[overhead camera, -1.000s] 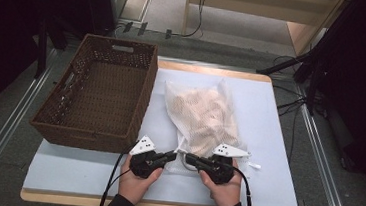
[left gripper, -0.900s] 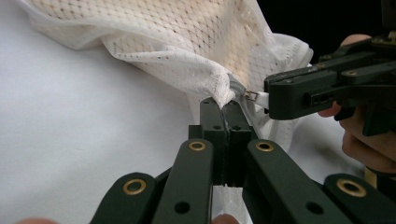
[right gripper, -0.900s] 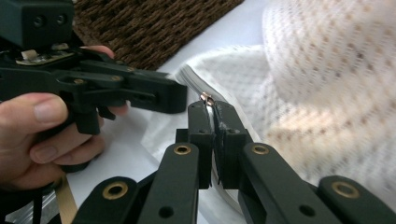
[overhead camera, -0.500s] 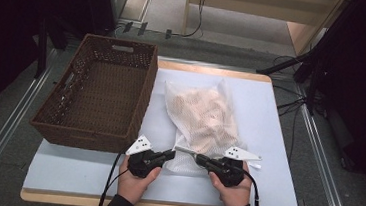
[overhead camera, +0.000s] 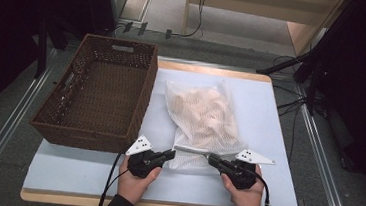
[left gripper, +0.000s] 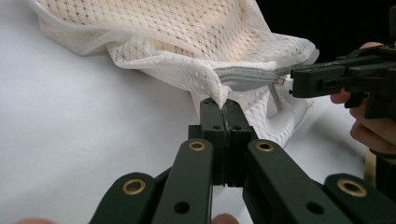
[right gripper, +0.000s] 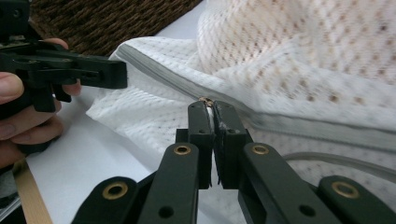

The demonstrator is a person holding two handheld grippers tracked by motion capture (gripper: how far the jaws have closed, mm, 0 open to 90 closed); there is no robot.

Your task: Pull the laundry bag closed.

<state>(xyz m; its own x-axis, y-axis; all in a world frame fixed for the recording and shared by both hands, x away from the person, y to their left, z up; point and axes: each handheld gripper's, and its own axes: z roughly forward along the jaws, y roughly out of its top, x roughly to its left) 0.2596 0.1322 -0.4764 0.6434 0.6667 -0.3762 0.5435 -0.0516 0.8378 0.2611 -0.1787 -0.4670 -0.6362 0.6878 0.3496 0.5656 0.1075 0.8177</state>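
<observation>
- On the pale blue table (overhead camera: 89, 175), a white mesh bag (overhead camera: 205, 117) lies flat just right of a brown wicker basket (overhead camera: 96, 95), close to the basket's right wall.
- Something pale and beige fills the bag, with its grey zipper (overhead camera: 192, 151) running along the near edge.
- At the near left corner of the bag, the left gripper (overhead camera: 170, 154) has its jaws pressed together on a fold of mesh; the left gripper view shows the fabric pinched between the tips (left gripper: 224, 103).
- Near the zipper's right end, the right gripper (overhead camera: 211, 159) is clamped on the small metal zipper pull (right gripper: 206, 101).
- Both hands sit at the table's near edge, the grippers near each other and pointing inward.
- Dark cables (overhead camera: 291, 105) trail over the floor to the right.
</observation>
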